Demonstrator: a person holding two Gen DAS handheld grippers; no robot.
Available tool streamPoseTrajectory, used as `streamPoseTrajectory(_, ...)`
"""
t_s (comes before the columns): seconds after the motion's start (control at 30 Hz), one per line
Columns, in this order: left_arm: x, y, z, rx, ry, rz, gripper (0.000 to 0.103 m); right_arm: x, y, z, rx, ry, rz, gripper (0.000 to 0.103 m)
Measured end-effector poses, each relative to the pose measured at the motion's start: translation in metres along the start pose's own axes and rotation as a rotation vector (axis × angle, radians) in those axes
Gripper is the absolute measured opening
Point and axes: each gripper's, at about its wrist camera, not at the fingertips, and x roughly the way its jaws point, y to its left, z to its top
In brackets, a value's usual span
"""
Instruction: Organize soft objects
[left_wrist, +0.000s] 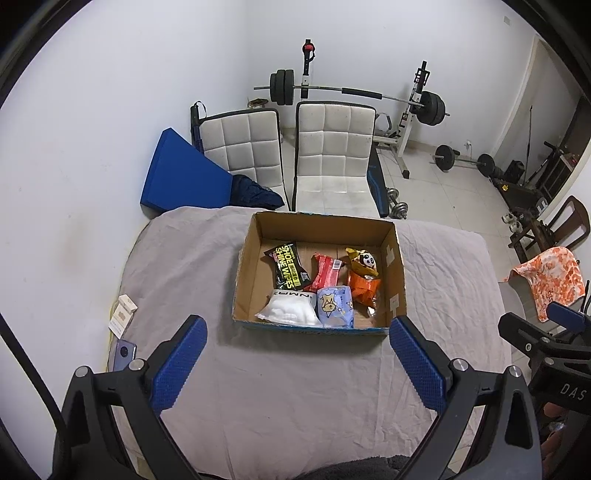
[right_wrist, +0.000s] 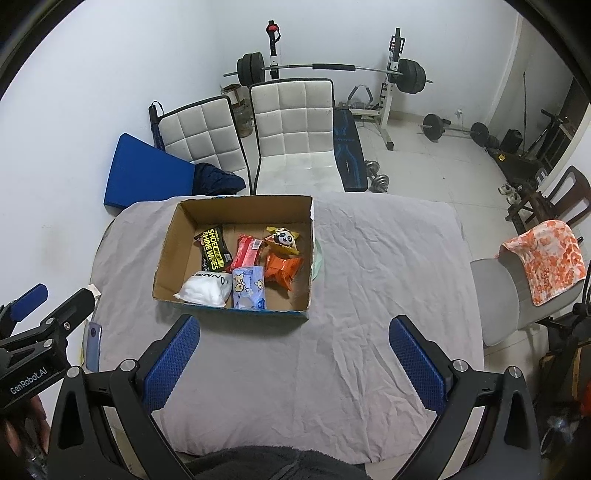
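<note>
An open cardboard box rests on the grey cloth of the table. Inside lie a black shoe-wipes pack, a red packet, a yellow panda snack bag, an orange bag, a white soft bundle and a pale blue tissue pack. My left gripper hangs open in front of the box, holding nothing. My right gripper is open too, above bare cloth nearer the table's front.
The grey cloth covers the table. Two white chairs stand behind it, with a blue pad and a barbell rack. A phone and small cartons lie at the left edge. An orange towel drapes a chair on the right.
</note>
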Motion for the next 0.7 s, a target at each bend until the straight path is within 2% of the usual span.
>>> streamPoseTrajectory(0.7, 0.0056, 0.0006, 0.0017, -0.001, -0.001, -0.018, 0.101, 0.0026, 0.0016, -0.002, -0.006, 0.01, -0.011, 0.103)
